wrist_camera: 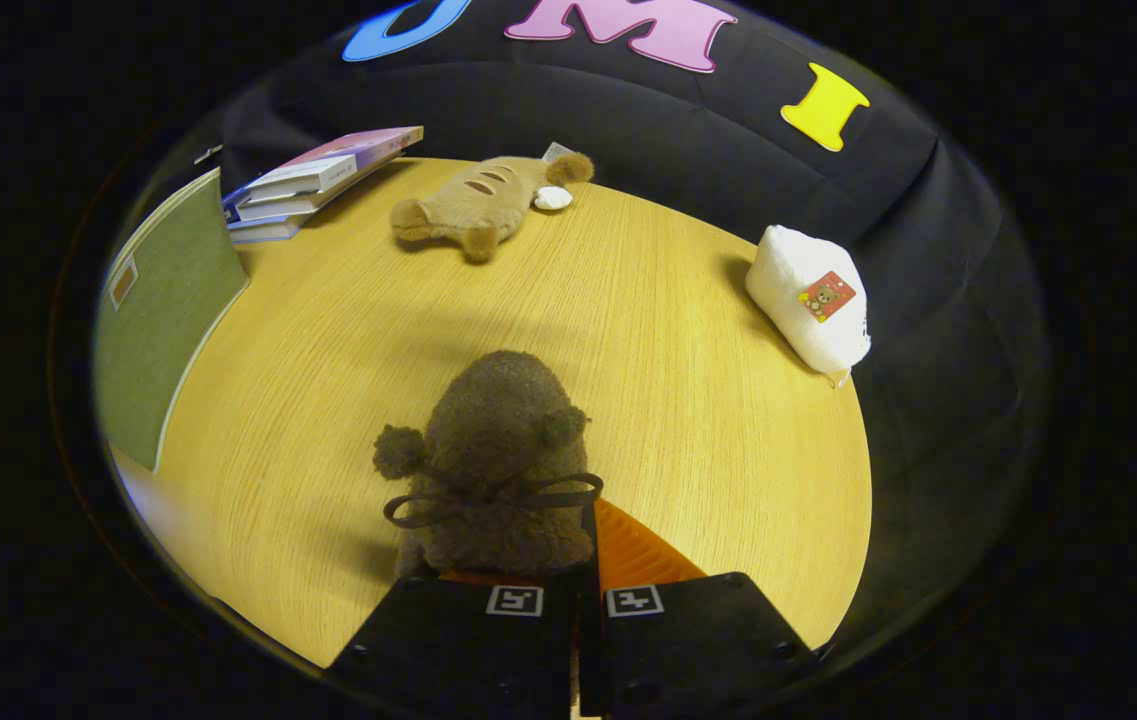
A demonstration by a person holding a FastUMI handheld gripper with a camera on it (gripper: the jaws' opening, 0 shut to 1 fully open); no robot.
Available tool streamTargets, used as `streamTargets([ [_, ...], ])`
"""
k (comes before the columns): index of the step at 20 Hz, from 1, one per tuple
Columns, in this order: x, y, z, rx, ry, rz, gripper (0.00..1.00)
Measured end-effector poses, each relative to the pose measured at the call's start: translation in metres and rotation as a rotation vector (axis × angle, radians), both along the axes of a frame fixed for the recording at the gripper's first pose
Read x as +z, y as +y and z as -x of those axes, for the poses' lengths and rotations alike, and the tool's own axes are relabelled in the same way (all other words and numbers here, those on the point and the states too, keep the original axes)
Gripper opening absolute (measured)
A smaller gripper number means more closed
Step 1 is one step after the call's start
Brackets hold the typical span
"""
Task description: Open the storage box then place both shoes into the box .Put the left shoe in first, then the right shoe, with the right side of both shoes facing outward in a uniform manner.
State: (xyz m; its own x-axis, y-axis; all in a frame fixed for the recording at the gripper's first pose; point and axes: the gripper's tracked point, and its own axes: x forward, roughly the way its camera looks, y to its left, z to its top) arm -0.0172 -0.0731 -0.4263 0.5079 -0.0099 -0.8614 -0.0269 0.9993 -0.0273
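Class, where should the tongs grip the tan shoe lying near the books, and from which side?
From above, pinch the tan shoe across its slim middle: it lies flat on its side, crosswise to the tongs. They look shut on the brown shoe at its rim.

gripper (583,545) | fingers nearly together, prob. pinching sth | tilted down fwd

A round yellow wooden table (348,340) stands in front of a soft black cloth wall (688,150), and the light on the table is bright and warm, with soft shadows.
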Motion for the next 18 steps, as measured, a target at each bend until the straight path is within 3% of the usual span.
streamTargets([
  [7,0.1,0.044,-0.015,0.005,-0.12,-0.082,0.08],
  [13,0.209,0.155,-0.056,0.05,-0.222,-0.278,0.08],
  [18,0.268,0.255,-0.085,0.057,-0.227,-0.436,0.08],
])
